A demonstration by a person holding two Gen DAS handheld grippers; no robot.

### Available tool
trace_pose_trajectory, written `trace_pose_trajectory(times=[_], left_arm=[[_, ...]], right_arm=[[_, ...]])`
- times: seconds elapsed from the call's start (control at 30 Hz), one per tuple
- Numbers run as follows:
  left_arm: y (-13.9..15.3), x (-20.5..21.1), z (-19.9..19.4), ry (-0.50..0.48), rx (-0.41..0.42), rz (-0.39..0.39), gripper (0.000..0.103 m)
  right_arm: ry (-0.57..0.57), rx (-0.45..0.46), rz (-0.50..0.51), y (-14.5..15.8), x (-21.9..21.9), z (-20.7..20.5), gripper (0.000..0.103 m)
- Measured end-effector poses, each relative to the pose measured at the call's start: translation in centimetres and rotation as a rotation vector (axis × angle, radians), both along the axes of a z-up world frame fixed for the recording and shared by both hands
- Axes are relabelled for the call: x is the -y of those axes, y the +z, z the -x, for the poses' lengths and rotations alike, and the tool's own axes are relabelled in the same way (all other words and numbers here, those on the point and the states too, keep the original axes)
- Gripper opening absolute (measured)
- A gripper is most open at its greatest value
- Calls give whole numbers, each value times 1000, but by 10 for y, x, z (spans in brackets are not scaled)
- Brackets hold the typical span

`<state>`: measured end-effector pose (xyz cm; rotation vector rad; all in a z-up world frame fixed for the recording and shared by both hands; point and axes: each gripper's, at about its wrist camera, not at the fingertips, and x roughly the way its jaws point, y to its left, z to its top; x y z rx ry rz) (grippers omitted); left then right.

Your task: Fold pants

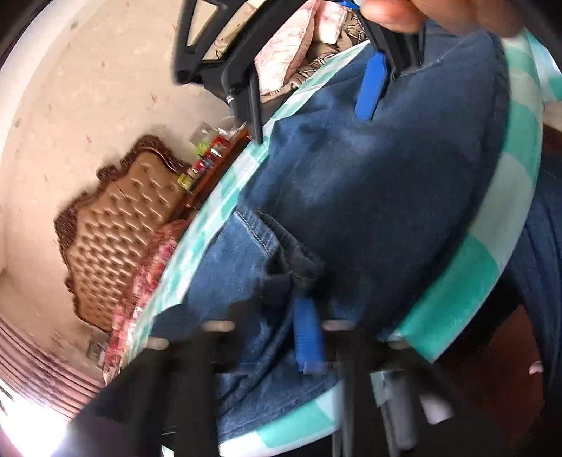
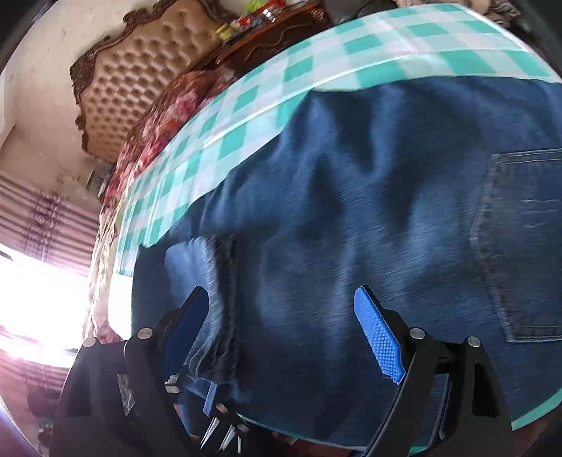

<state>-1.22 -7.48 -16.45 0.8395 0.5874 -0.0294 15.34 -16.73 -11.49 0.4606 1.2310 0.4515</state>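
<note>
While the pants lie spread across the teal-and-white checked tablecloth, covering most of its near side, both tools sit over them. 1 back pocket shows at the right, cut off by the frame edge, and a frayed hem lies at the left.

The right gripper stands spread wide, its 2 blue pads well apart, the hem between them and untouched by either pad. A hand holding it is cropped at the top of the left wrist view.

The left gripper is smeared by blur. Only 1 blue pad is clear. The waistband bunches up right at its tips, but I cannot tell whether the jaws pinch it.

Beyond the far left of the table, small colourful packets or jars crowd a dark wooden cabinet beside a tufted headboard; they are too small to make out.
</note>
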Motion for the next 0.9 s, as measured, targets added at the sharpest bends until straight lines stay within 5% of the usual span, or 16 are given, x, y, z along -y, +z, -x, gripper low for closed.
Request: trace_pose_trajectory(times=[0.27,0.57,0.63,0.7,0.77,0.9], left_arm=[[42,-28,4,27,73,165,13],[63,-44,9,39,109,226,13],[67,-43,10,41,121,224,13],[70,-34,21,34,155,196,12],[75,-17,26,-6,198,162,12],[64,26,24,-121,158,165,12]], right_arm=[[117,-221,-204,-12,-45,-18,84],[228,-244,-147,-22,-119,-44,83],[227,-201,-105,-21,-127,-53,44],[228,-150,-87,-11,-125,-56,20],[253,-37,-86,16,-113,-54,16],[225,37,-25,30,-69,-55,14]])
